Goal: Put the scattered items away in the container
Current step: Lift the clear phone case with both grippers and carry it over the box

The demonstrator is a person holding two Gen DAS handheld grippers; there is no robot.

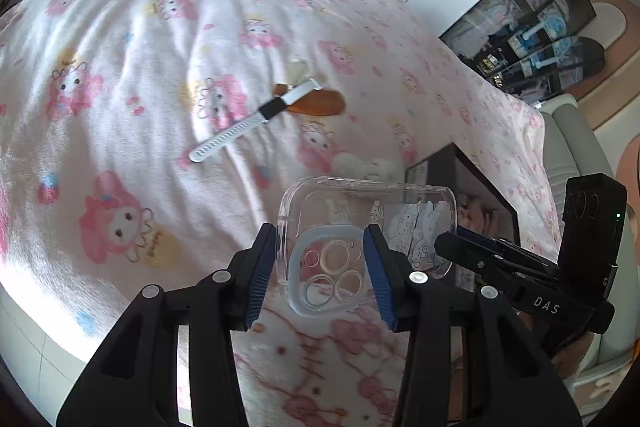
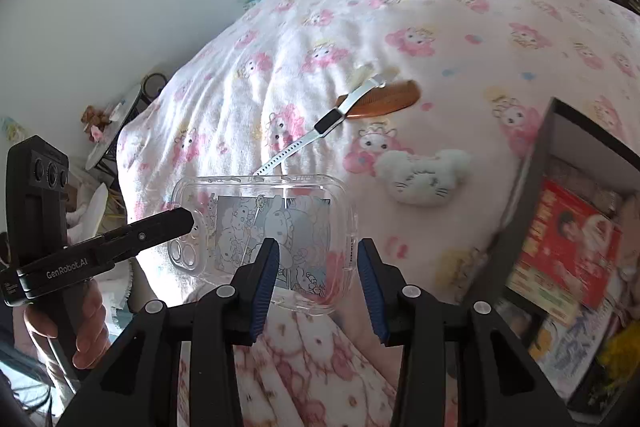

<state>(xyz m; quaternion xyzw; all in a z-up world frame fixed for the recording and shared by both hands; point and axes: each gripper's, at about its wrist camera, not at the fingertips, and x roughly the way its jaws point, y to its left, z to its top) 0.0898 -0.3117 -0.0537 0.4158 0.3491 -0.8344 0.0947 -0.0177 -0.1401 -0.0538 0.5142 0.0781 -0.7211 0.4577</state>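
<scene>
A clear phone case [image 1: 360, 203] with cartoon line art hangs above the pink blanket, carried between both grippers. My left gripper [image 1: 320, 239] is shut on its camera-cutout end. My right gripper [image 2: 316, 247] is shut on the other end of the phone case [image 2: 256, 195]. The left gripper's fingers [image 2: 160, 227] reach in from the left in the right wrist view. A dark open box [image 2: 560, 155] with a red book inside sits on the bed at the right. A white watch band [image 2: 320, 131], a brown comb [image 2: 380, 103] and a white plush cat [image 2: 420, 175] lie on the blanket.
The cartoon-print blanket [image 1: 140, 67] covers the whole bed. The box's corner [image 1: 472, 183] shows just beyond the case. A dark glass cabinet [image 1: 540, 39] and a pale chair [image 1: 568, 155] stand right of the bed. A small round table [image 2: 116, 123] stands at its left.
</scene>
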